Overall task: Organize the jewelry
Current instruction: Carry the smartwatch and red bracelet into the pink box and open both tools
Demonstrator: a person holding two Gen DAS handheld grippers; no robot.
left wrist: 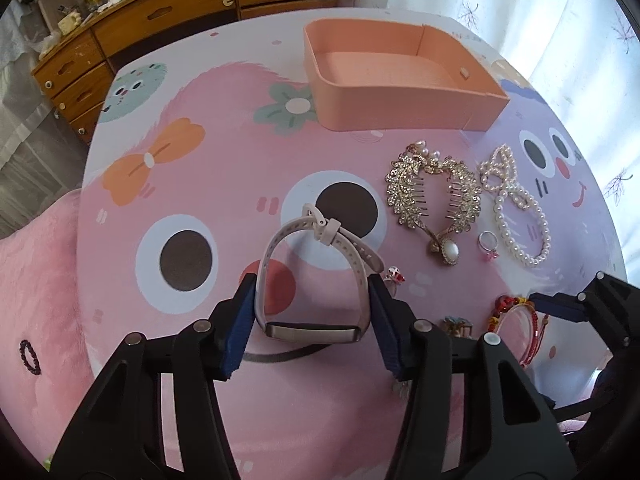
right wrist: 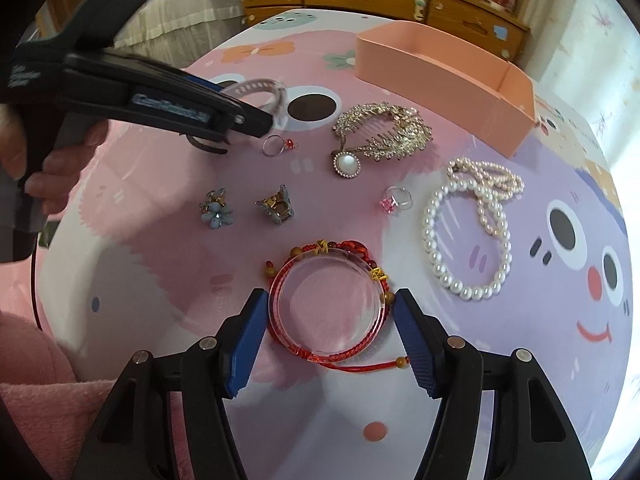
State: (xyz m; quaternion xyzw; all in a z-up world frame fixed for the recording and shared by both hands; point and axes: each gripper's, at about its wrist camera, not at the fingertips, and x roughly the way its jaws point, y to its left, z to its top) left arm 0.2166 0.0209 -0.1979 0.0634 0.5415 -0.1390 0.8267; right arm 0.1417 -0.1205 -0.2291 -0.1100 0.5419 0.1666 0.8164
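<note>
White rubber-strapped wristwatch [left wrist: 316, 276] sits clamped in the left claw [left wrist: 312, 320], raised above the cartoon-printed desk [left wrist: 200, 168]. Right claw [right wrist: 330, 336] is spread wide around the clear bangle with red cord bracelet [right wrist: 326, 308], lying on the desk near the peach cardboard tray [right wrist: 444, 76].

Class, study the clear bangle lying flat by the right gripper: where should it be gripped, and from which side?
Grip the clear bangle across its outer rim, left and right, coming in low from its near side. It lies flat and round, and the right gripper already has its open fingers either side.
</note>
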